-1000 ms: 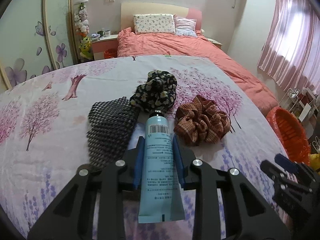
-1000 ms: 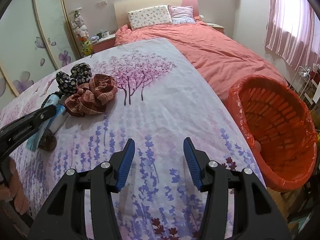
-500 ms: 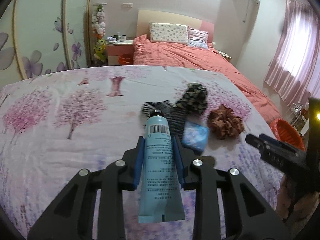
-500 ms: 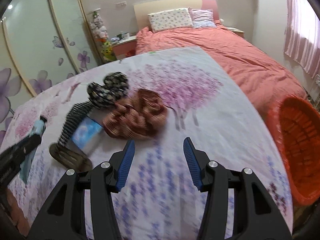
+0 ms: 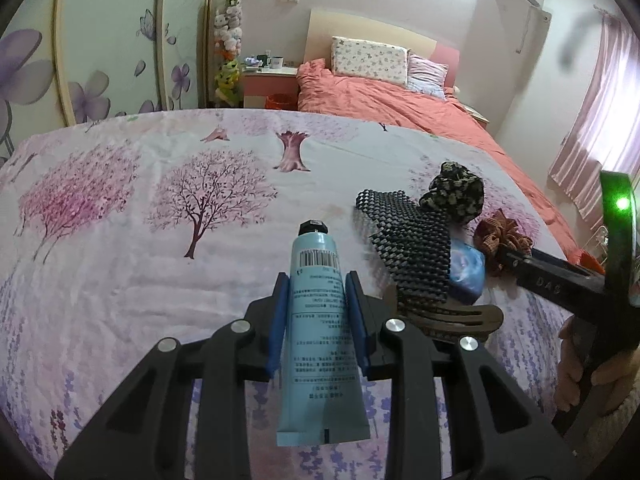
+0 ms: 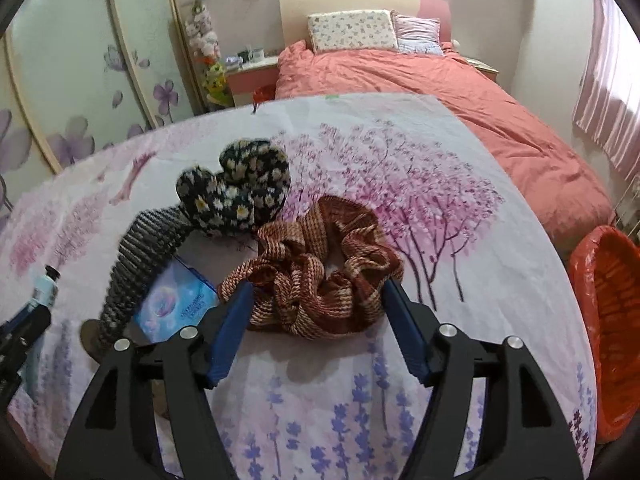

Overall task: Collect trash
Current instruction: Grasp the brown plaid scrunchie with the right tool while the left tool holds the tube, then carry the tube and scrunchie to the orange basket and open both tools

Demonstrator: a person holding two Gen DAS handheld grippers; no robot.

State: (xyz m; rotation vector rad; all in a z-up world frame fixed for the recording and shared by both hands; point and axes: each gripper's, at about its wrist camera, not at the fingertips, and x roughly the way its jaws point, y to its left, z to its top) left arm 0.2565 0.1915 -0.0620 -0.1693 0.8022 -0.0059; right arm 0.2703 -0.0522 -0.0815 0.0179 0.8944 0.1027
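My left gripper [image 5: 314, 284] is shut on a light blue tube [image 5: 318, 320] with a black cap, held above the flowered sheet. My right gripper [image 6: 318, 292] is open, its blue pads on either side of a brown checked scrunchie [image 6: 316, 276] that lies on the sheet; it also shows in the left wrist view [image 5: 502, 238]. Beside it lie a black daisy-print scrunchie [image 6: 240, 188], a black mesh strip [image 6: 136, 256], a small blue packet [image 6: 176, 304] and a dark hair clip [image 5: 456, 316]. An orange-lined bin [image 6: 608, 320] stands at the right.
The flowered sheet [image 5: 160, 220] covers a wide surface. Behind it stand a bed with a coral quilt [image 6: 420, 76], a nightstand [image 5: 272, 84] and wardrobe doors with purple flowers [image 5: 100, 40]. Pink curtains [image 5: 592, 128] hang at the right.
My left gripper has swung left and away from the pile with the tube in it. My right gripper has moved left from the bin to straddle the brown scrunchie.
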